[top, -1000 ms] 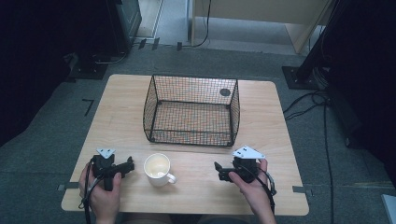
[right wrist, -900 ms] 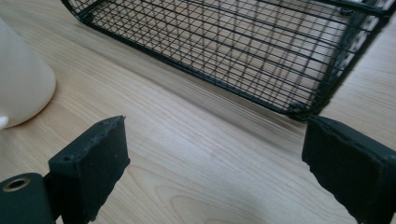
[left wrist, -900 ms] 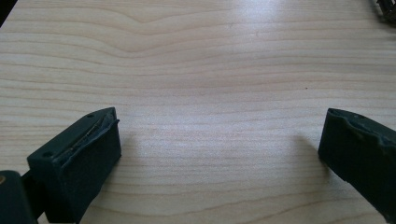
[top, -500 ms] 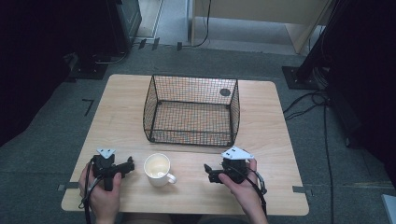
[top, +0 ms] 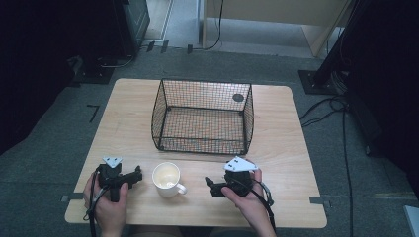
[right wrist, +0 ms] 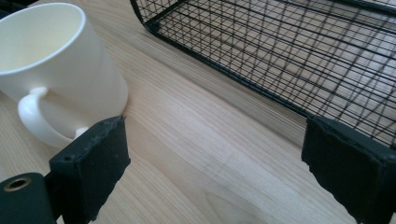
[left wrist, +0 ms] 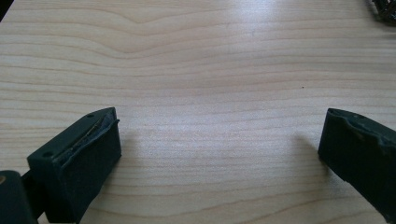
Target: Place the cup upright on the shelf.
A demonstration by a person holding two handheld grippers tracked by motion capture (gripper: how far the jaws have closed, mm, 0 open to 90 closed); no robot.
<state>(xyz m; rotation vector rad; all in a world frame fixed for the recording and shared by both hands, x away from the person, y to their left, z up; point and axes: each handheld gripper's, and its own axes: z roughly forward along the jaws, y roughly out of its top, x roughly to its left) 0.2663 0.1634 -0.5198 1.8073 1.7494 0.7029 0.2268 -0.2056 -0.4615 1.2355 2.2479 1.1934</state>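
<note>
Mug (top: 167,177), white, upright on table (top: 286,148) near front edge, handle toward right gripper (top: 213,186). Right gripper close beside handle, not touching; jaws spread wide, nothing between them; in right gripper view mug (right wrist: 56,79) sits just past one jaw. Left gripper (top: 134,175) on mug's other side, jaws spread over bare wood. Wire basket (top: 202,116) beyond mug, mid-table.

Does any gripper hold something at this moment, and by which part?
Nothing is held. The left gripper and the right gripper both have their jaws open over bare table. The mug stands free, its handle near the right gripper.
</note>
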